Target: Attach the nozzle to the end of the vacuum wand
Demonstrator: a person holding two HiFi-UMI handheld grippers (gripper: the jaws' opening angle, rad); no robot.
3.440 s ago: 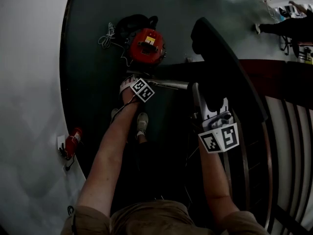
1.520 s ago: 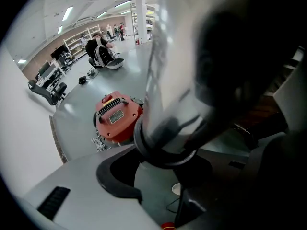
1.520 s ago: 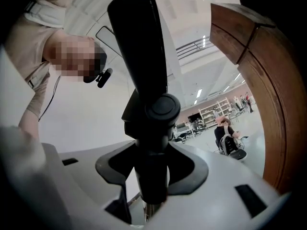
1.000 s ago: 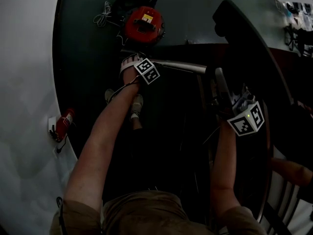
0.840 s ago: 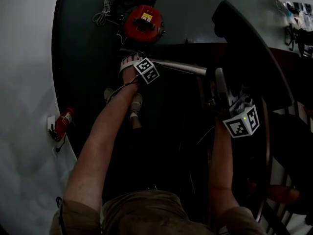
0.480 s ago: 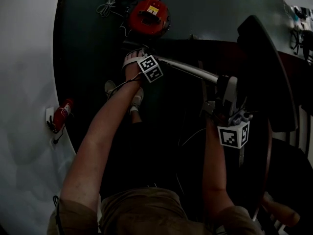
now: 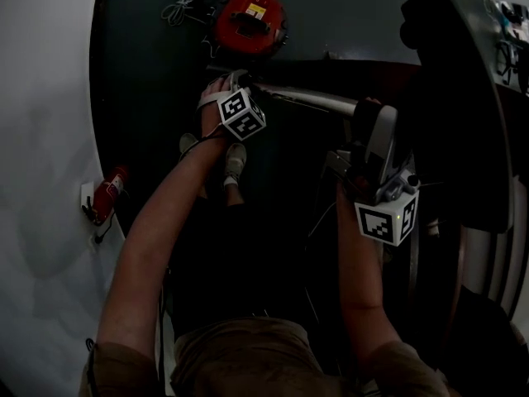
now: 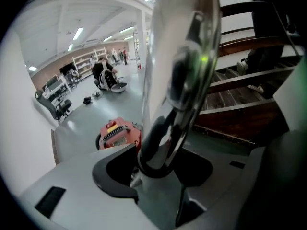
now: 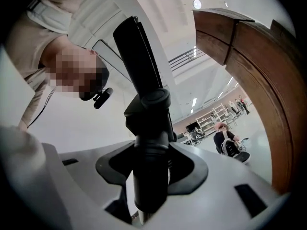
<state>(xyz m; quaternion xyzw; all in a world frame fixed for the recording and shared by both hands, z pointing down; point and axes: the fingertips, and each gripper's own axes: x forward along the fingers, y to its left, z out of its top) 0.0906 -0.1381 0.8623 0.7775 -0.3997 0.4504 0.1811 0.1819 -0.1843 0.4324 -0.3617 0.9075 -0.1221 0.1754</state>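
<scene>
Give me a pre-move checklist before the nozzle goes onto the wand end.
1. Grip on nozzle: ok. The right gripper has its jaws closed on the shaft.
2. Grip on vacuum wand: ok. It sits between the pads of the left gripper, but those jaws have just been opening, so recheck.
3. Seating of nozzle on vacuum wand: not ok. No wand shows at the nozzle in the right gripper view.
4. Line-up of nozzle and wand end: cannot tell. The head view is too dark.
5. Clearance between nozzle and wooden handrail: ok. They are apart in the right gripper view.
</scene>
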